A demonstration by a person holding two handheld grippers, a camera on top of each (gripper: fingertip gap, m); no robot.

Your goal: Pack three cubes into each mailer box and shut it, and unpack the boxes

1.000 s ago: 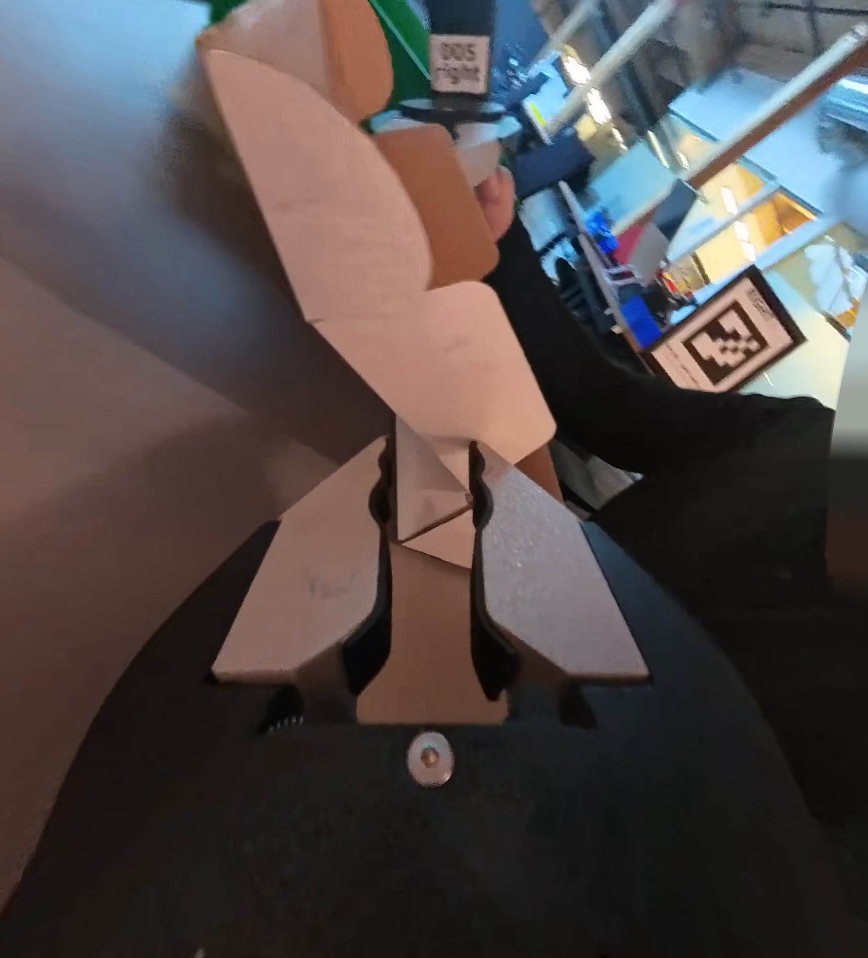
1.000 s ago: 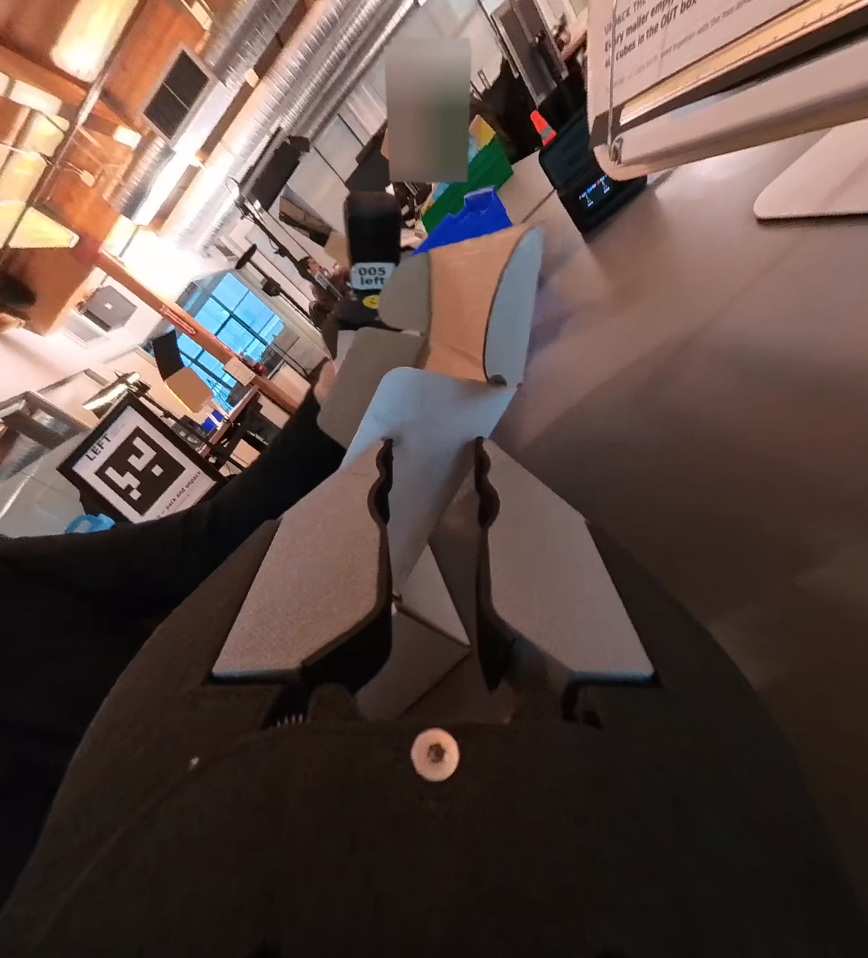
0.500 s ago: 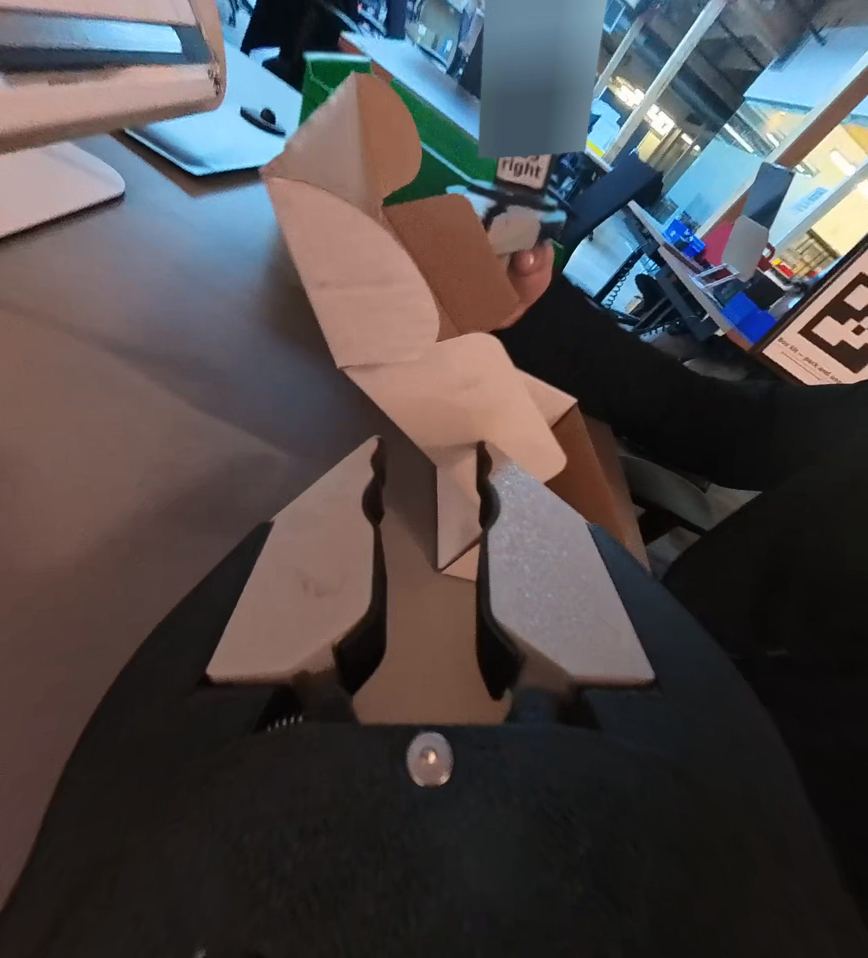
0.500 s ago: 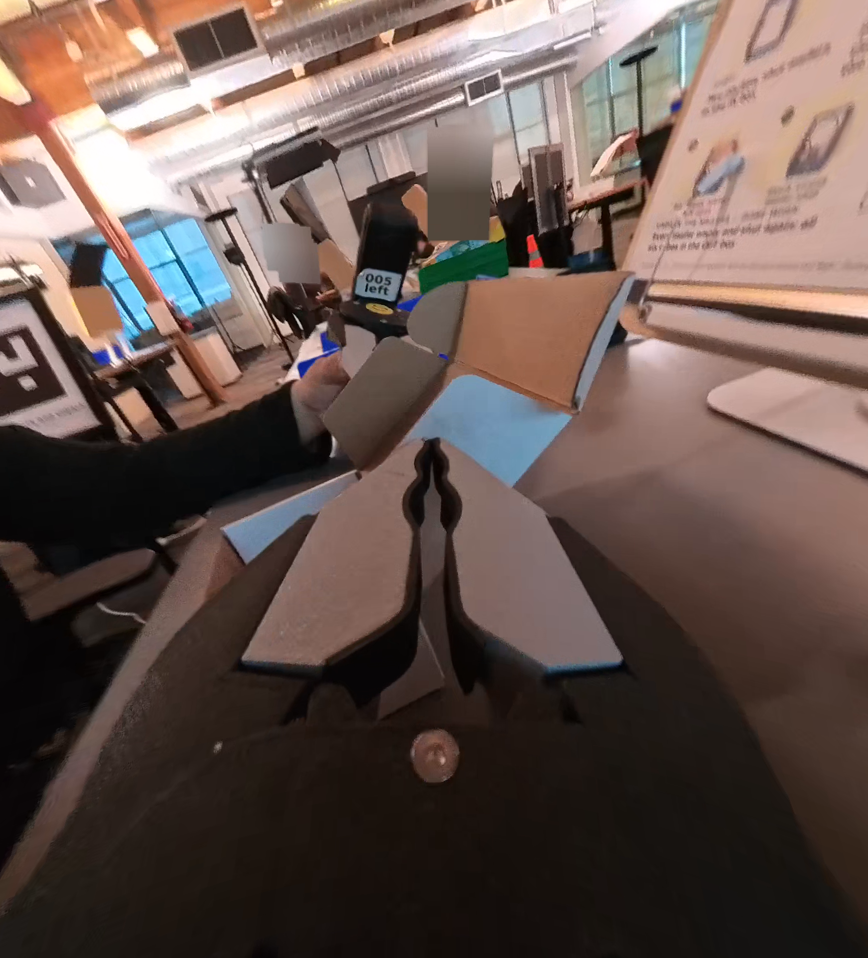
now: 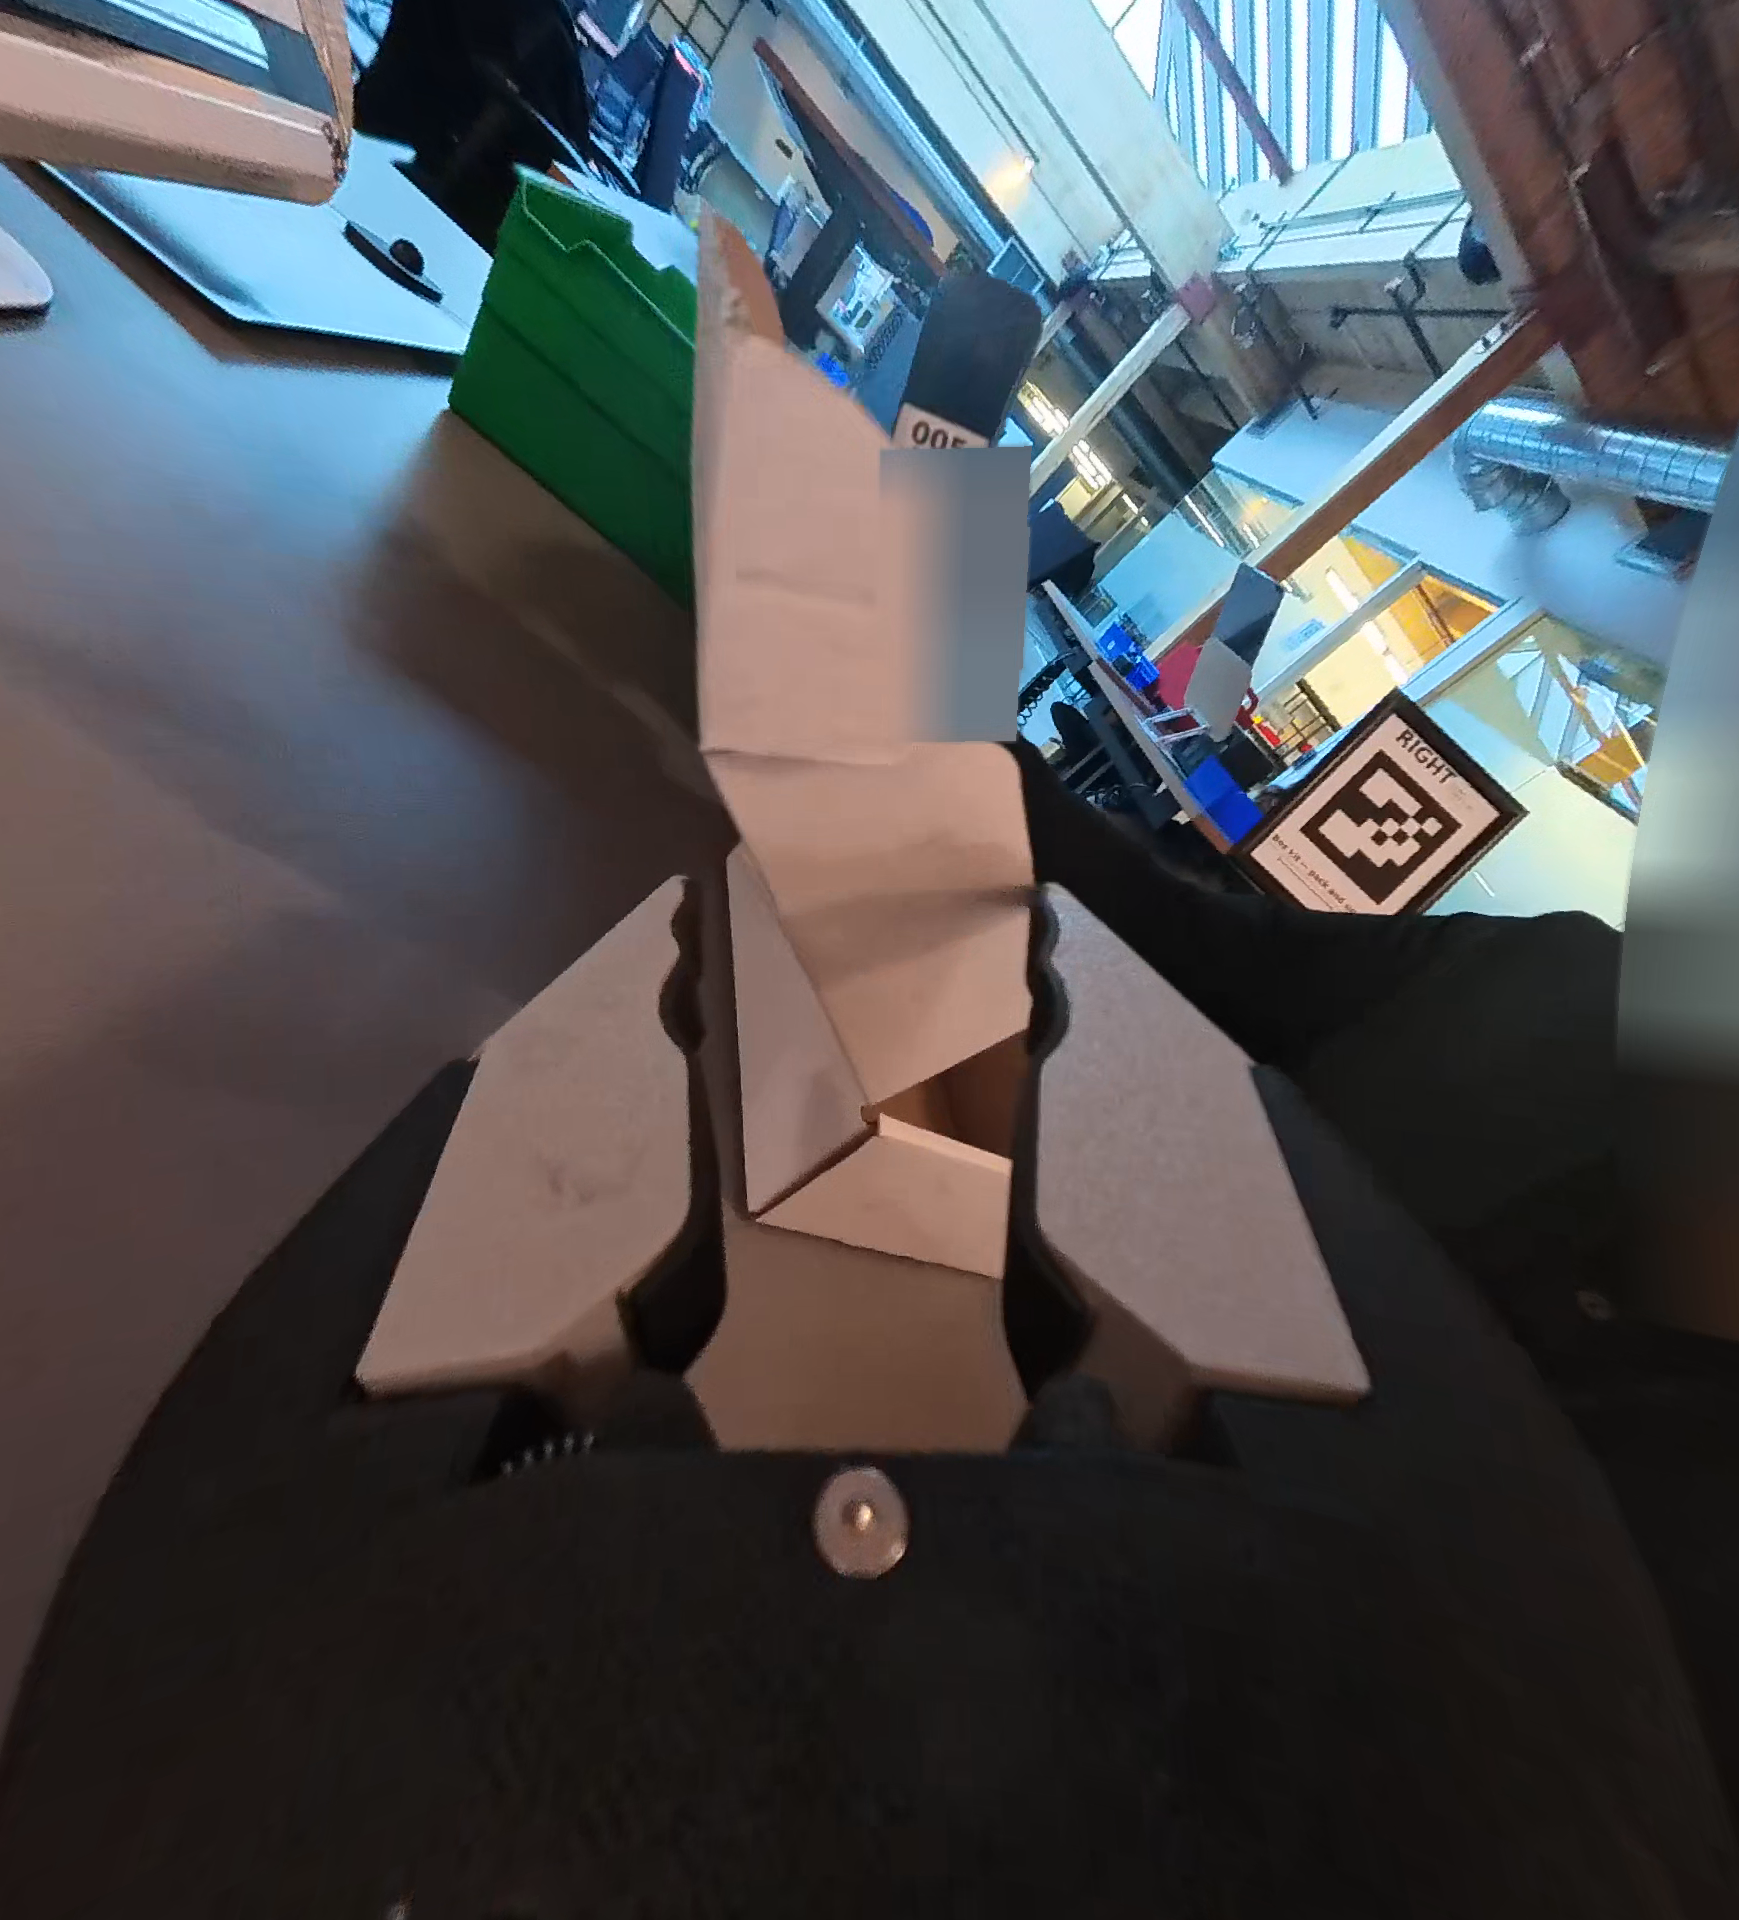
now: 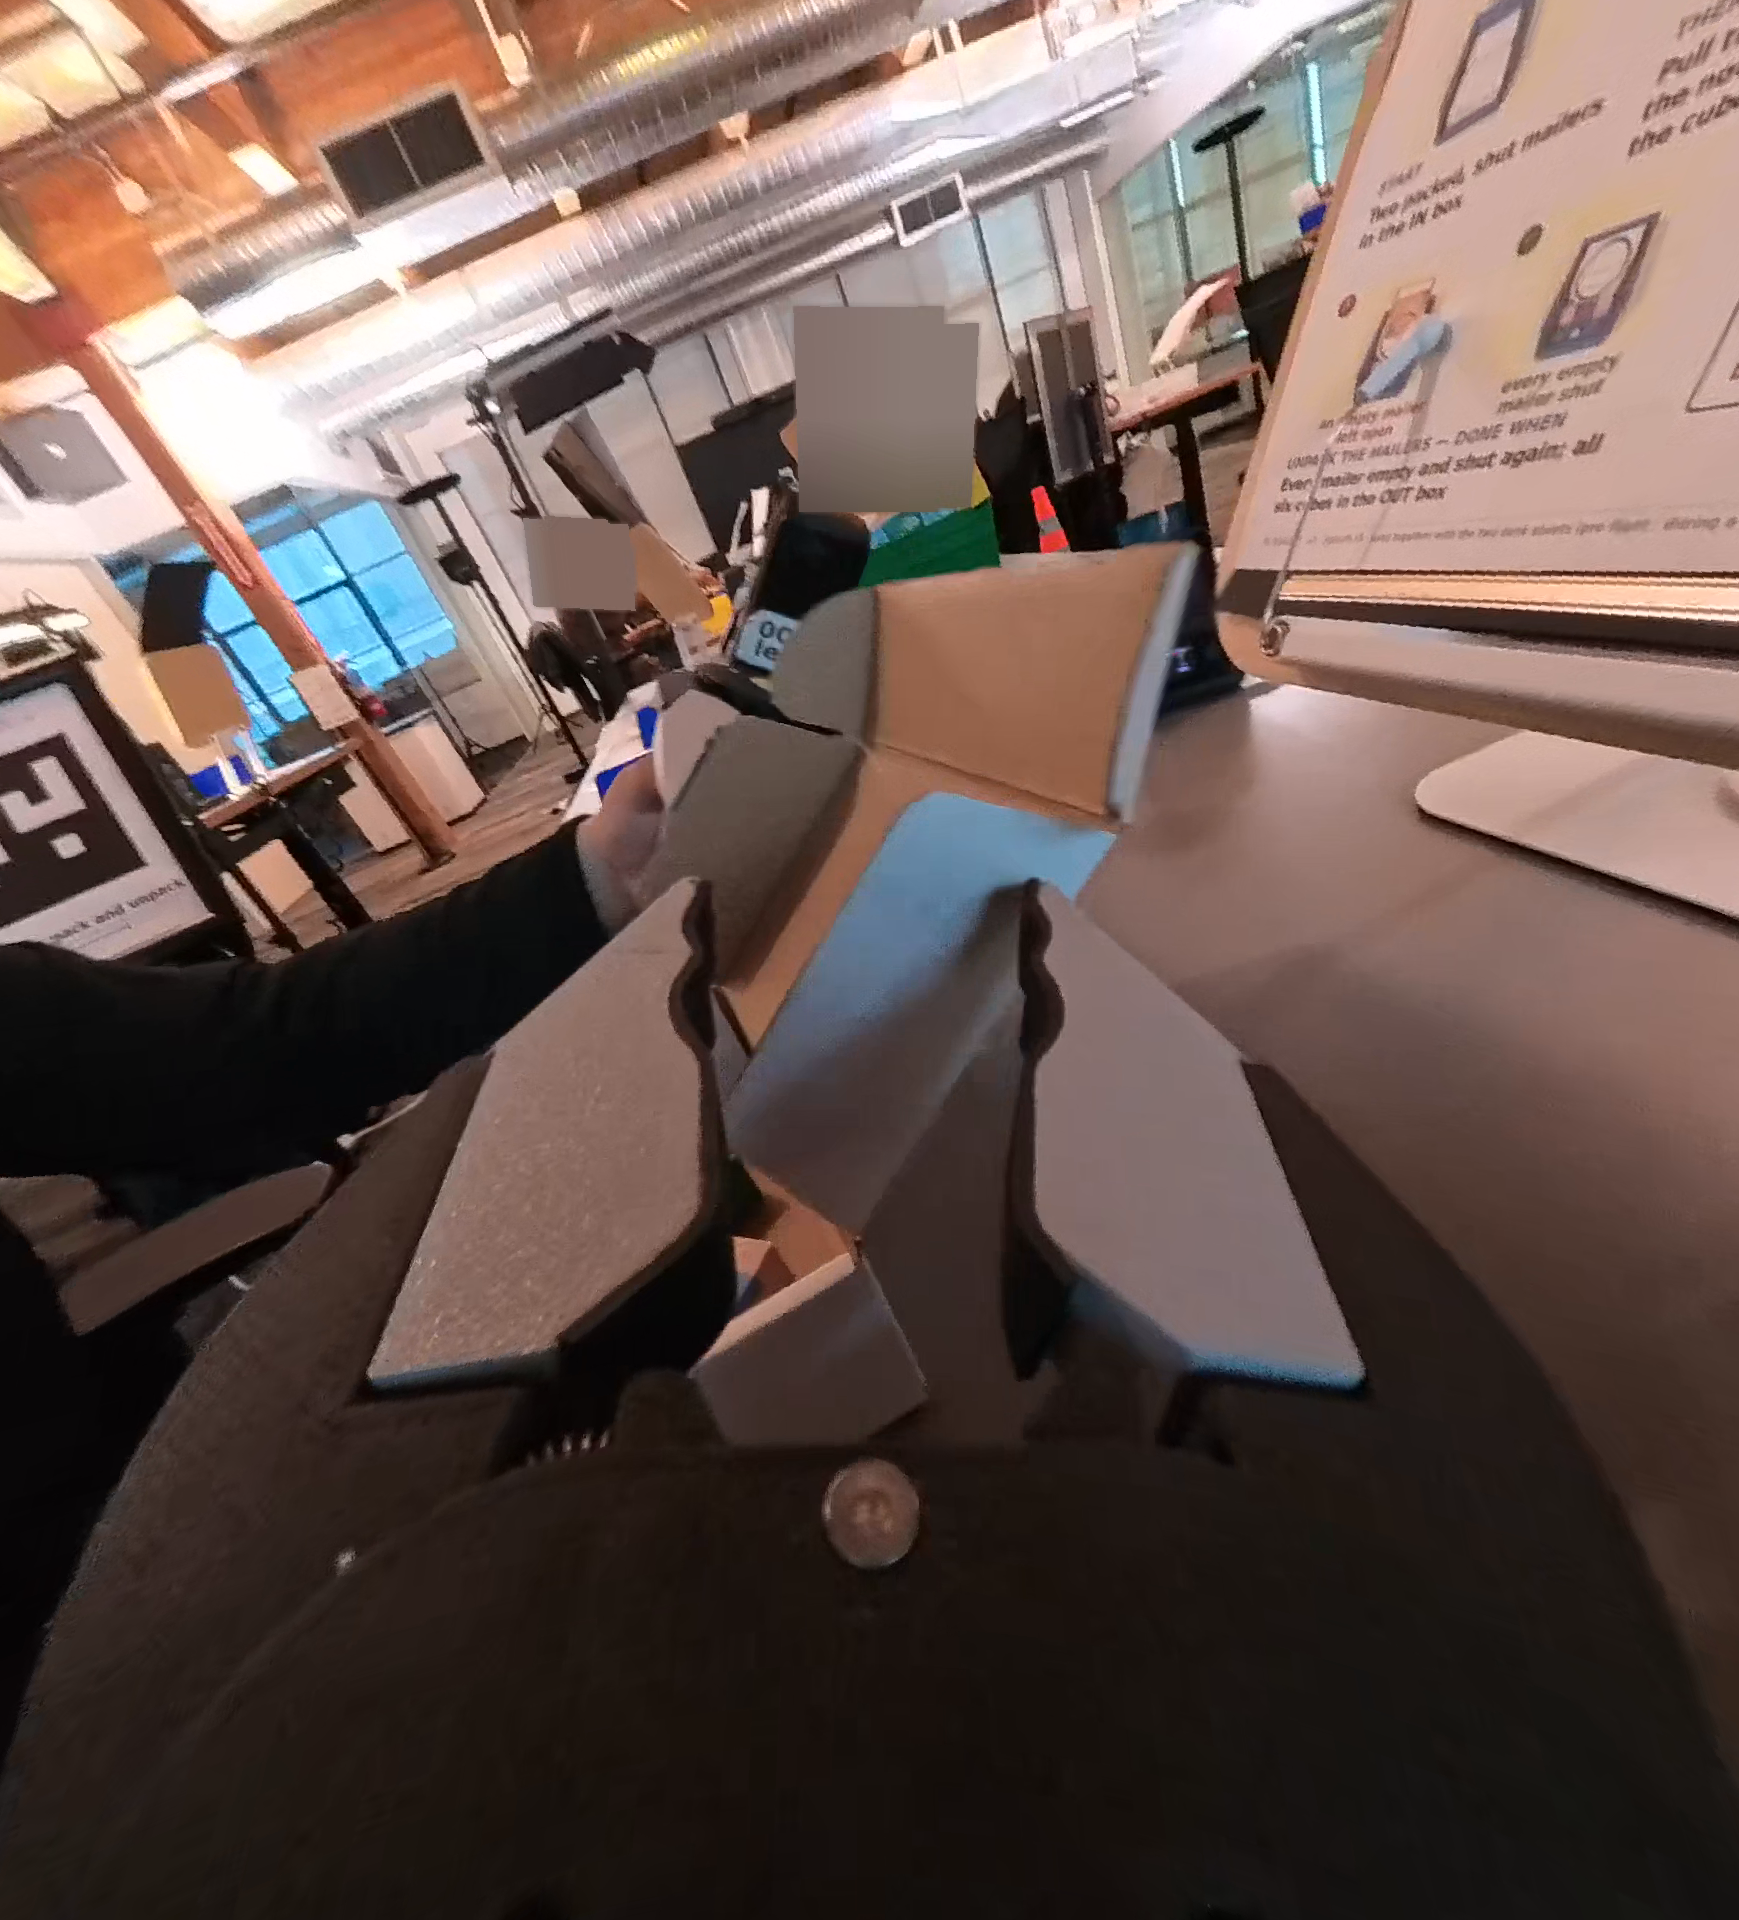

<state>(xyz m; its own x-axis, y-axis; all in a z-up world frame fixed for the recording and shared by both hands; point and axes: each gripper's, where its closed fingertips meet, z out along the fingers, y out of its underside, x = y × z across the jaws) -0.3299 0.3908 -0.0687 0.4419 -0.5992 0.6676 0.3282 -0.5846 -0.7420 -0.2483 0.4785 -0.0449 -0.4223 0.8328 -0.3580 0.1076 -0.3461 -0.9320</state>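
Item: mailer box (image 5: 875, 914), white outside, brown inside, lid and flaps unfolded, carried clear above the tabletop (image 5: 221, 727) between my two tongs. No cubes showed in either view.

Bearing: the box ran lengthwise from one pair to the other, one end corner inside each. Neither hand was nearer.

Left tongs (image 5: 860, 914): spread apart, the corner flap loose between them, not pinched.

Right tongs (image 6: 865, 920): likewise apart, straddling the opposite end (image 6: 906, 1039).

Pose: both pointed inward, facing each other, the green bin (image 5: 574, 343) beyond. I judged the next closing had to catch a wall, not a loose flap.
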